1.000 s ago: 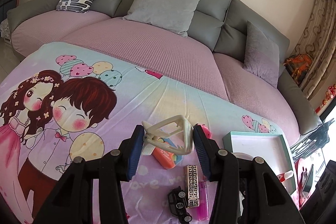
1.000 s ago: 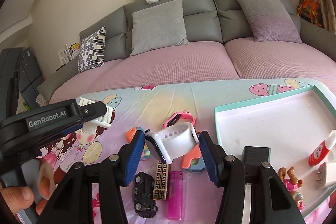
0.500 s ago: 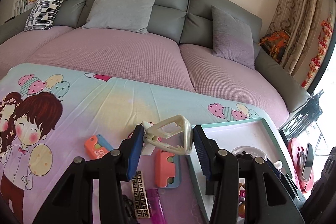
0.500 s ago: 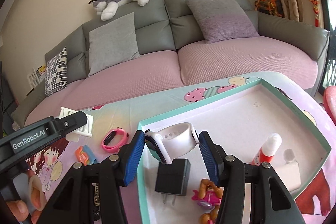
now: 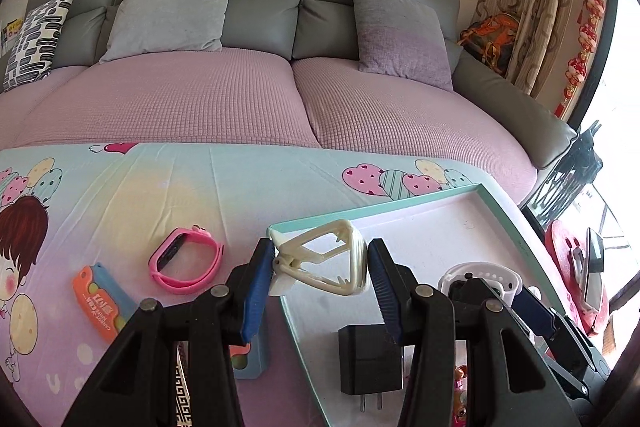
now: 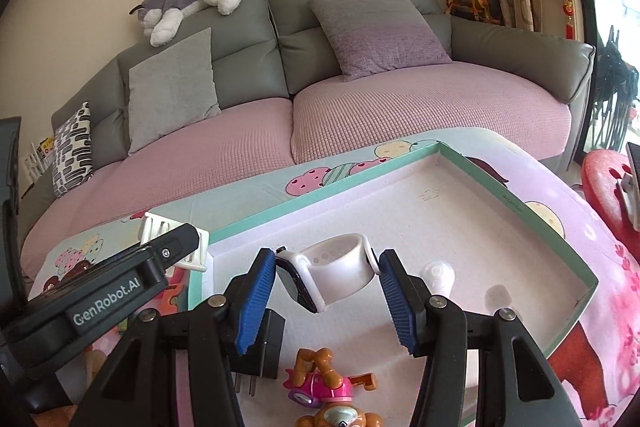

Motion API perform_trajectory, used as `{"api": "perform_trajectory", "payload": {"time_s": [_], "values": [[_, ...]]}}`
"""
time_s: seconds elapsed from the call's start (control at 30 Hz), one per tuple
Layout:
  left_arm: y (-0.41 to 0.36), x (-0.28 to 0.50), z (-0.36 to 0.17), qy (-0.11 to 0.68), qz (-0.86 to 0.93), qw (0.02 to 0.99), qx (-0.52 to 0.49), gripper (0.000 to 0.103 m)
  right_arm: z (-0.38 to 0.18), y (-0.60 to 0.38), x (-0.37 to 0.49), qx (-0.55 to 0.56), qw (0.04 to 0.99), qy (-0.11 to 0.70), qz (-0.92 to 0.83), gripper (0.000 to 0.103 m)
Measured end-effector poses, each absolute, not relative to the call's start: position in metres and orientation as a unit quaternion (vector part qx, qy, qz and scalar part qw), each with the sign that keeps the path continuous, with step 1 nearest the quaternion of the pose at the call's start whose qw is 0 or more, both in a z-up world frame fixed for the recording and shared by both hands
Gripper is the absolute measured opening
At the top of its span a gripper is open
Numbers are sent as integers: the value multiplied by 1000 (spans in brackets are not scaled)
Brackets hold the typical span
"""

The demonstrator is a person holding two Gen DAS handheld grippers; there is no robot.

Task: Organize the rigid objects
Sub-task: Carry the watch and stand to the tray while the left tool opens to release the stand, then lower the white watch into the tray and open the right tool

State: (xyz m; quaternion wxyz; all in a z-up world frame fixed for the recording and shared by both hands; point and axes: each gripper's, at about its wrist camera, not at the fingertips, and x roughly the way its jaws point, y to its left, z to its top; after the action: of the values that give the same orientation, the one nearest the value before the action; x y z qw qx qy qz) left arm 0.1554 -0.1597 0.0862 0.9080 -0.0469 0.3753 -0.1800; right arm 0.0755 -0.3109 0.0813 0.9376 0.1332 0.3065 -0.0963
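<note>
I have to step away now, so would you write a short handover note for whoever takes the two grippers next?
Left gripper: shut on the cream clip, held above the near-left corner of the teal tray.
Right gripper: shut on the white smartwatch, held over the tray's inside.
Done: black charger, toy figure and a white-capped bottle lie in the tray.
Left: release both held items into the tray, then collect the pink band, orange case and the other small things partly hidden behind the left gripper on the cloth.
</note>
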Motion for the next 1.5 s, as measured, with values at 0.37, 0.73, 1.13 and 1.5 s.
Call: {"api": "perform_trajectory", "payload": {"time_s": [0.37, 0.73, 1.13, 1.5], "values": [[-166, 162, 67, 398, -183, 898, -41, 50, 73, -318, 76, 137, 932, 316, -112, 57], [-178, 164, 60, 408, -191, 893, -26, 50, 68, -323, 78, 143, 927, 326, -123, 57], [-172, 165, 66, 406, -178, 896, -30, 65, 64, -327, 81, 151, 921, 335, -128, 58], [-161, 168, 67, 410, -146, 900, -32, 86, 60, -334, 82, 166, 915, 341, -139, 66]]}}
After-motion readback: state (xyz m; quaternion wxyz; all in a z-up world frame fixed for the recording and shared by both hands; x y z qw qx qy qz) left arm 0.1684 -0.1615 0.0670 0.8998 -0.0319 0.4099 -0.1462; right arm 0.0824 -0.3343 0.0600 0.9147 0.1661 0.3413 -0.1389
